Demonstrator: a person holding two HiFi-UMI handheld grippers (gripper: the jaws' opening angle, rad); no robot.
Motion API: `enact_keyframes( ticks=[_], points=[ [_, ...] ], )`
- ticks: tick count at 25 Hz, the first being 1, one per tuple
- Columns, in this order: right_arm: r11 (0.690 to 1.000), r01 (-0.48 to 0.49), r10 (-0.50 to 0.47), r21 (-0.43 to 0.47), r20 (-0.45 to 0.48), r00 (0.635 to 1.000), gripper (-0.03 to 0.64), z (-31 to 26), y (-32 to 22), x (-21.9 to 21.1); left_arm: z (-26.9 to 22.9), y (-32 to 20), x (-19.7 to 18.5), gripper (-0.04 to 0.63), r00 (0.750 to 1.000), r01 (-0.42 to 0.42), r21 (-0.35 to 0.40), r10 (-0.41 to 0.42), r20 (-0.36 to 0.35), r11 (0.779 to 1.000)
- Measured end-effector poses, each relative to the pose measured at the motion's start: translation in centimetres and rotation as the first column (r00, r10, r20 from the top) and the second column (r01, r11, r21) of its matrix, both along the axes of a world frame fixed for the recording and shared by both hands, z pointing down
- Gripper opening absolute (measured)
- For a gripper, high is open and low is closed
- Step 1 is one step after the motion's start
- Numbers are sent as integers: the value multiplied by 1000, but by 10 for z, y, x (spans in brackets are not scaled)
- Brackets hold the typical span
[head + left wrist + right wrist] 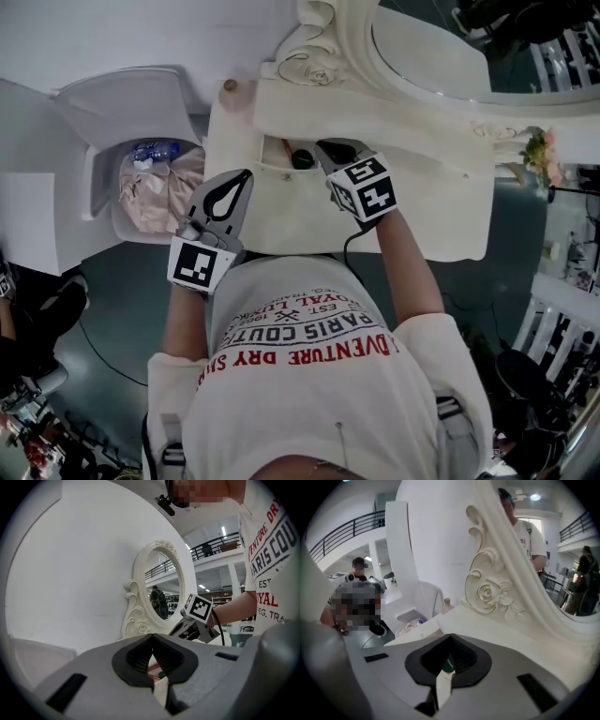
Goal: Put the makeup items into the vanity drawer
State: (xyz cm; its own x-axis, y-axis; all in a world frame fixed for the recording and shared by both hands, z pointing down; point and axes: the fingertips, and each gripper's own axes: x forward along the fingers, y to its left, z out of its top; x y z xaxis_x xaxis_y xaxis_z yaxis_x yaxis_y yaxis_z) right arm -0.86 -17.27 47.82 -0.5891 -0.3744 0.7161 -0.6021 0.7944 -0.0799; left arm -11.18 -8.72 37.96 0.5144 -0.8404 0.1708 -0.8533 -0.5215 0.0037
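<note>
The cream vanity point(422, 178) has its drawer point(274, 171) open at the left front. Inside lie a dark round makeup item point(302, 159) and a reddish item point(278, 150). My right gripper point(325, 147) hovers over the drawer's right end, jaws shut with nothing held. My left gripper point(244, 176) is just left of the drawer, a little nearer to me, also shut and empty. In the left gripper view the tips point(151, 637) meet, and red and green items point(157, 671) show through the hollow. In the right gripper view the tips point(450, 636) meet over a green item point(449, 665).
A bin point(155, 183) lined with a bag, a plastic bottle inside, stands left of the vanity. A small brownish bottle point(230, 86) sits on the vanity's back left corner. The oval mirror point(422, 47) rises behind, with flowers point(542, 150) at the far right.
</note>
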Motion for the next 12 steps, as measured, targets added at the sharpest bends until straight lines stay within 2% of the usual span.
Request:
enact_keyframes(
  ticks=[6, 12],
  points=[
    [981, -128, 108, 145, 140, 984, -2, -52, -4, 35, -16, -11, 30, 8, 997, -74, 39, 73, 21, 996],
    [927, -234, 155, 293, 269, 951, -2, -97, 0, 72, -28, -27, 57, 7, 992, -124, 66, 121, 45, 990]
  ],
)
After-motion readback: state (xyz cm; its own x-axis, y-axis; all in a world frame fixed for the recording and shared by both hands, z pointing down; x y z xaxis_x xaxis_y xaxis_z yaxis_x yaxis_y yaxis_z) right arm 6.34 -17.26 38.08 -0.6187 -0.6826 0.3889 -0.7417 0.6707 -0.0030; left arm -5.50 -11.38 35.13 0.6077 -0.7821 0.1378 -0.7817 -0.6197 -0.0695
